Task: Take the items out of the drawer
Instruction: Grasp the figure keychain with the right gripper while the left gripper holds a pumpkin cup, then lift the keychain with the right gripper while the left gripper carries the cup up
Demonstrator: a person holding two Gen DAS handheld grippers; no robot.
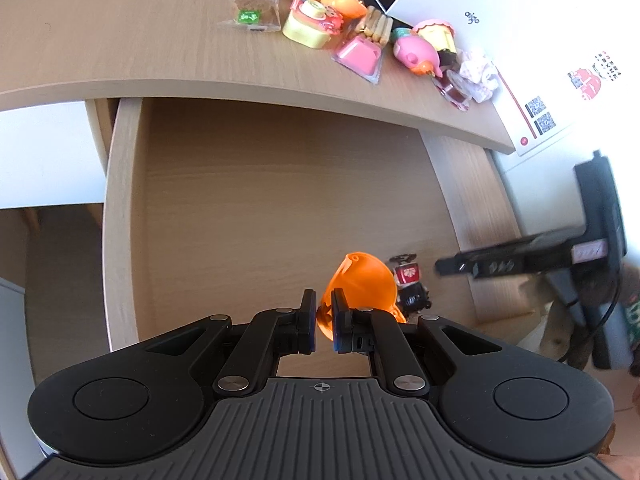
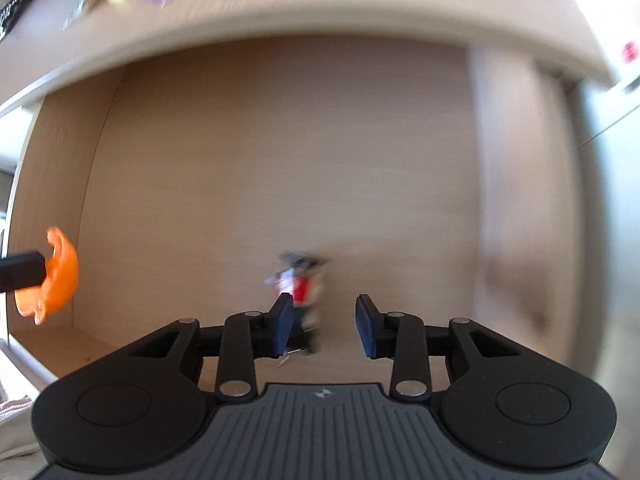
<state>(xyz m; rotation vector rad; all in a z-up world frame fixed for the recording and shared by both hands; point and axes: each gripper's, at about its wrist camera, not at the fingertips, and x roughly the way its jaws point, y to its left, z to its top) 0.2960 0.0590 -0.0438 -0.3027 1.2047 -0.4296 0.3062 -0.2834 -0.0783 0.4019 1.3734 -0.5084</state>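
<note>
My left gripper (image 1: 324, 320) is shut on an orange plastic toy (image 1: 362, 280), held above the floor of the open wooden drawer (image 1: 240, 208). The same orange toy (image 2: 56, 276) shows at the left edge of the right wrist view, pinched by a black finger. A small red and black toy figure (image 1: 410, 286) lies on the drawer floor at the front right. In the blurred right wrist view that figure (image 2: 302, 284) sits just ahead of my open right gripper (image 2: 323, 322), near its left finger. The right gripper also appears as a dark shape (image 1: 520, 256) over the drawer's right wall.
On the desk top (image 1: 120, 40) above the drawer lie several toys and snack packets: a wrapped cake (image 1: 252, 8), a yellow toy (image 1: 310, 24), a pink tray (image 1: 358, 54), a pink pig toy (image 1: 416, 52). White printed sheets (image 1: 540, 80) lie at the right.
</note>
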